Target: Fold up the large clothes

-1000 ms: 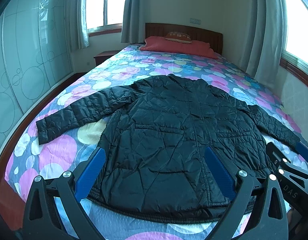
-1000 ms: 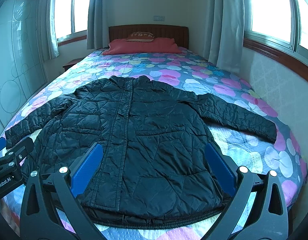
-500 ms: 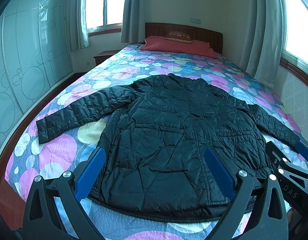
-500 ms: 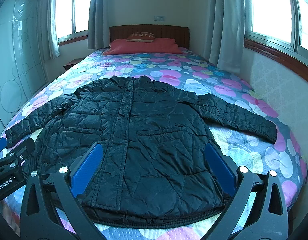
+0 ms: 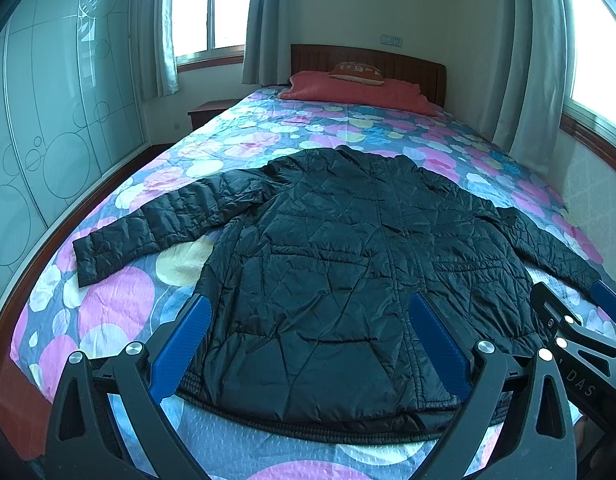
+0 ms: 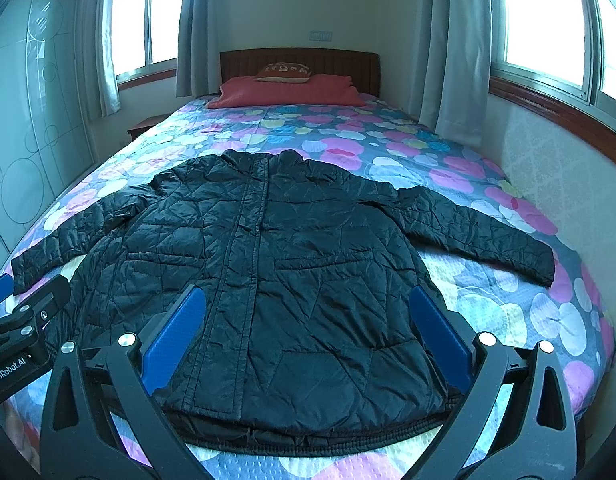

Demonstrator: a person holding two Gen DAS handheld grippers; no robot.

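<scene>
While both tools hang in the air over the foot of the bed, almost nothing has changed. The black quilted puffy jacket (image 5: pixel 348 264) lies just as it did a second ago: flat on its back, front side up, zip line running down the middle, collar pointing to the red pillow (image 5: pixel 356 88) at the far end. Its two sleeves are spread out to the sides, one toward the glass wardrobe doors (image 5: pixel 47 140) and one toward the wall with the window. The bottom hem sits close to the near edge of the bed with the pink and blue spotted cover (image 5: pixel 107 300).

The left hand-held gripper (image 5: pixel 308 340) is wide apart and grasping nothing; its blue pads (image 5: pixel 183 340) sit over the lower part of the jacket but do not look like they touch it. The right hand-held gripper (image 6: pixel 308 336) is spread wide too, with nothing between its blue pads (image 6: pixel 440 336). Each tool shows up at the side of the other's view, so they are near each other.

Set beside the older pictures, the view moved only a tiny bit, if at all. The jacket has no new crease or fold.

That means the folding has not begun. I think the person is lining up for the first grab, maybe a sleeve or a side of the hem.
</scene>
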